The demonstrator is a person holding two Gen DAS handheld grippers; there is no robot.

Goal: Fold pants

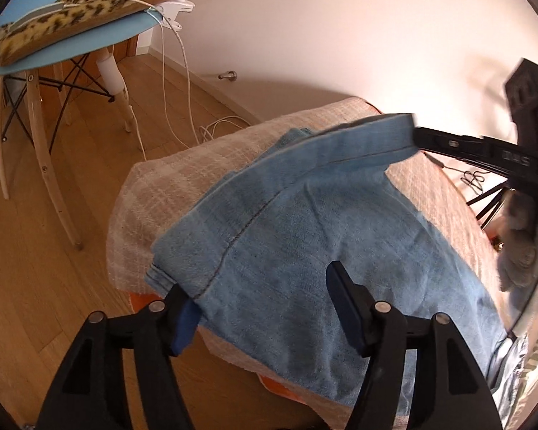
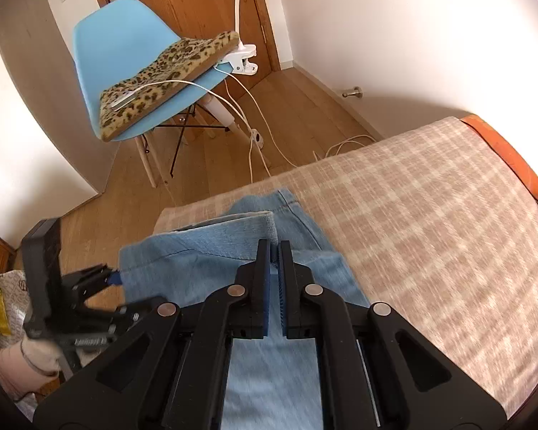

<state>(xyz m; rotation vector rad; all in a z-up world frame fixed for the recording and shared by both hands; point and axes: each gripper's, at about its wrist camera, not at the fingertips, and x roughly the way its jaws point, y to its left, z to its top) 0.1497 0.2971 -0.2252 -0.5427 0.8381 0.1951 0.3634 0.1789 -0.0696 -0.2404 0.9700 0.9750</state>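
Your right gripper (image 2: 275, 247) pinches the jeans (image 1: 305, 236) hem; left gripper (image 1: 262, 286) spread wide; gripper lettering unreadable.

My left black two-finger gripper (image 1: 265, 308) has its jaws spread wide, its left finger (image 1: 181, 319) touching denim. My right black two-finger gripper (image 2: 275, 276) is pinched onto the light-blue denim pants (image 2: 197, 268) (hem between its blue pads), held out ahead of the left.

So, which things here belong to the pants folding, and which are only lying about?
Job: light blue denim pants; left hand-held gripper; right hand-held gripper.
Lying about: blue plastic chair; leopard-print cushion; white cables.
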